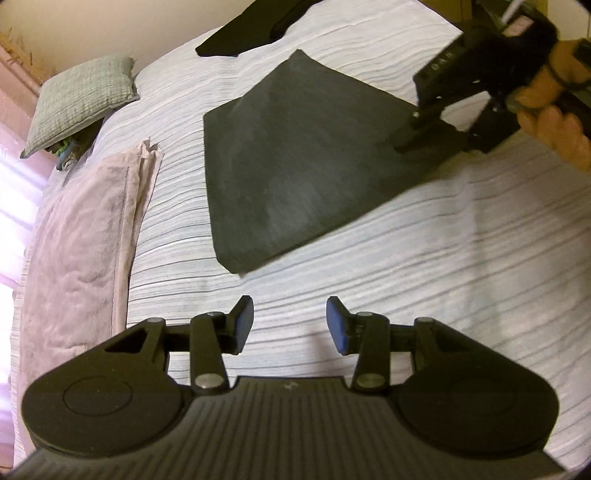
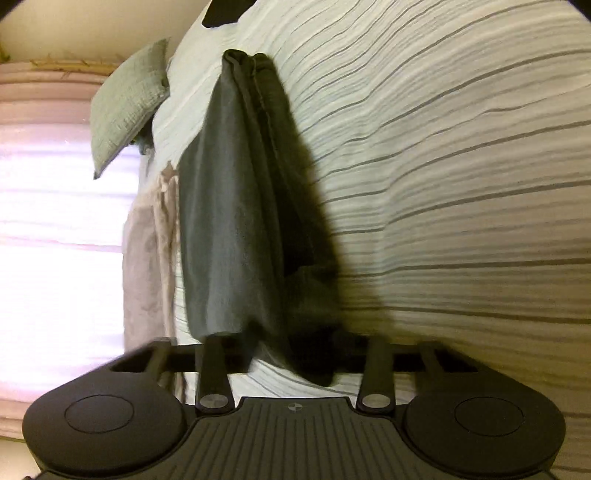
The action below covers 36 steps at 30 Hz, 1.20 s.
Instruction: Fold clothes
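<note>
while the dark grey garment lies folded into a flat panel on the striped bedcover, the step in hand looks like lifting one edge to carry it over for a further fold. relative to the garment, the right gripper sits at the side away from the pink blanket, and the person's hand holds it there. in the right wrist view the cloth drapes over the fingertips and hides the pads, so the grip itself cannot be read directly; the cloth rising from the bedcover toward the jaws suggests they are pressed together on its edge. the left gripper hovers off the garment's near corner, over bare bedcover, its blue-padded fingers apart with nothing between them. to do the step well, the right gripper probably needs to hold every layer of the edge, since a partial pinch would let the lower layers slide and spoil the stack. the left gripper would do best to take the matching corner on its side of the garment before the edge travels, so both corners move level and land square. a slow, low carry should keep the far fold from dragging. a second dark garment lies beyond the grey one, near the grey pillow.
</note>
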Each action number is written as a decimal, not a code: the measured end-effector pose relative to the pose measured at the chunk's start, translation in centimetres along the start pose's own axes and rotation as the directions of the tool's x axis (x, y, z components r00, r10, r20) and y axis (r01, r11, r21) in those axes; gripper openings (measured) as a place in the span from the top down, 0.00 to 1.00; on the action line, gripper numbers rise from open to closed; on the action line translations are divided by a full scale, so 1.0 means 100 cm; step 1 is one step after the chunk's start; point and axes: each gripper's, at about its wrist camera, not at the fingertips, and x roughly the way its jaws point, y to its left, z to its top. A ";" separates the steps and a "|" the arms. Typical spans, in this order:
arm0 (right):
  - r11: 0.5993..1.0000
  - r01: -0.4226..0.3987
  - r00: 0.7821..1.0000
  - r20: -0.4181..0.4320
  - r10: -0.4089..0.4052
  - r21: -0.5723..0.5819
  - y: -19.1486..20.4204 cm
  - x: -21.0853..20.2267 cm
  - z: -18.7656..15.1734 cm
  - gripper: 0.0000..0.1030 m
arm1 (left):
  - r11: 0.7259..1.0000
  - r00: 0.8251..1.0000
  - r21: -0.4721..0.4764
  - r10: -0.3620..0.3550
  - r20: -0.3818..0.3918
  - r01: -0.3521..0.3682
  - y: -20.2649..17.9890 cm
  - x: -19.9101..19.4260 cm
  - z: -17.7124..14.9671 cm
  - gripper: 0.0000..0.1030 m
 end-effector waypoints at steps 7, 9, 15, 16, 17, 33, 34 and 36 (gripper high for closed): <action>0.996 0.010 0.999 -0.052 -0.015 -0.094 0.024 -0.043 0.053 0.85 | 1.000 1.000 0.004 -0.006 0.028 0.006 -0.011 -0.017 0.012 0.63; 0.984 0.045 0.997 -0.048 -0.054 -0.171 0.037 -0.069 0.086 0.85 | 1.000 0.999 -0.015 -0.013 0.043 0.013 -0.012 -0.018 0.023 0.63; 0.882 0.198 0.970 -0.046 -0.240 -0.428 0.060 -0.122 0.233 0.85 | 0.999 0.996 -0.033 -0.036 0.087 0.039 -0.021 -0.002 0.076 0.63; 0.863 0.201 0.966 -0.052 -0.253 -0.464 0.063 -0.122 0.257 0.85 | 0.998 0.995 -0.039 -0.043 0.095 0.047 -0.022 0.004 0.087 0.62; 0.841 0.193 0.965 -0.057 -0.256 -0.505 0.066 -0.116 0.281 0.85 | 0.998 0.994 -0.044 -0.050 0.100 0.055 -0.023 0.011 0.097 0.62; 0.896 0.238 0.971 0.115 -0.210 -0.374 -0.001 -0.122 0.253 0.56 | 0.994 0.987 -0.065 -0.082 0.140 0.092 0.017 0.127 0.222 0.62; 0.902 0.236 0.971 0.112 -0.210 -0.362 -0.001 -0.120 0.240 0.53 | 0.992 0.986 -0.077 -0.086 0.142 0.098 0.021 0.134 0.224 0.62; 0.912 0.231 0.973 0.099 -0.210 -0.338 -0.003 -0.113 0.213 0.26 | 0.989 0.987 -0.095 -0.105 0.120 0.116 0.025 0.150 0.227 0.62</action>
